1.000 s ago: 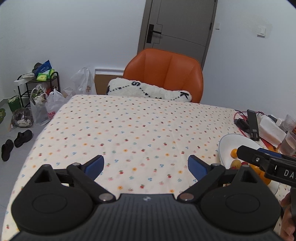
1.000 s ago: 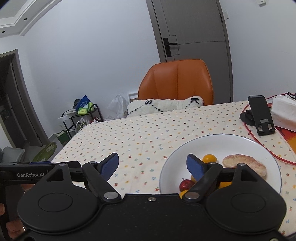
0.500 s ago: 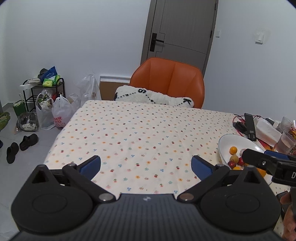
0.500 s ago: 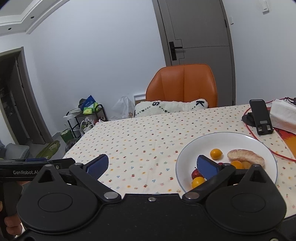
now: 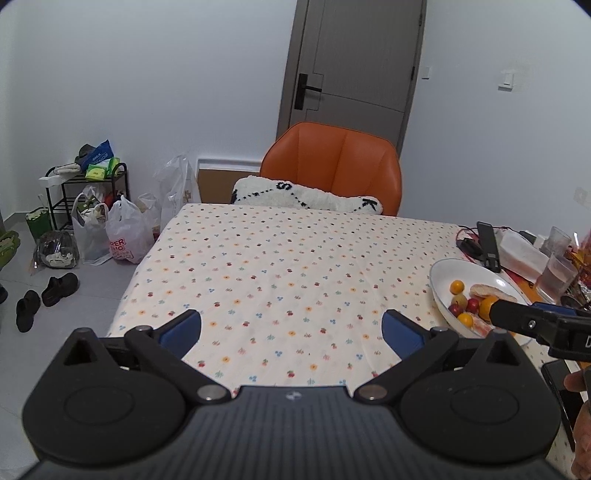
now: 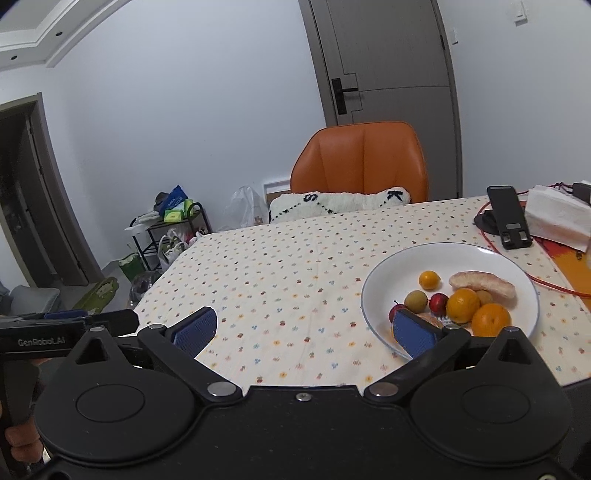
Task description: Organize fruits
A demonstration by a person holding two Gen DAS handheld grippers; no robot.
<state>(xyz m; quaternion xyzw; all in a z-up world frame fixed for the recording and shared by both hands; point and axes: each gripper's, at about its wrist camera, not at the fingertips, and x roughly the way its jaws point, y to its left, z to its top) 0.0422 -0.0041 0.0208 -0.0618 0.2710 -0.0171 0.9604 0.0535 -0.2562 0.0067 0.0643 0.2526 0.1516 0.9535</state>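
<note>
The room was evenly and rather coolly lit from overhead, with small recessed ceiling lights showing at the upper left of the right wrist view, and the shadows on the tablecloth were soft and faint. Both views stayed sharp in the middle. The fisheye bowed the door and walls, and the corners went black.

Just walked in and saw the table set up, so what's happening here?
A person holds a two-finger gripper in each hand over a table with a dotted tablecloth. Both the left gripper and the right gripper are open and hold nothing. The fruit, including oranges, lies in a white plate near the right gripper, with none picked up.
</note>
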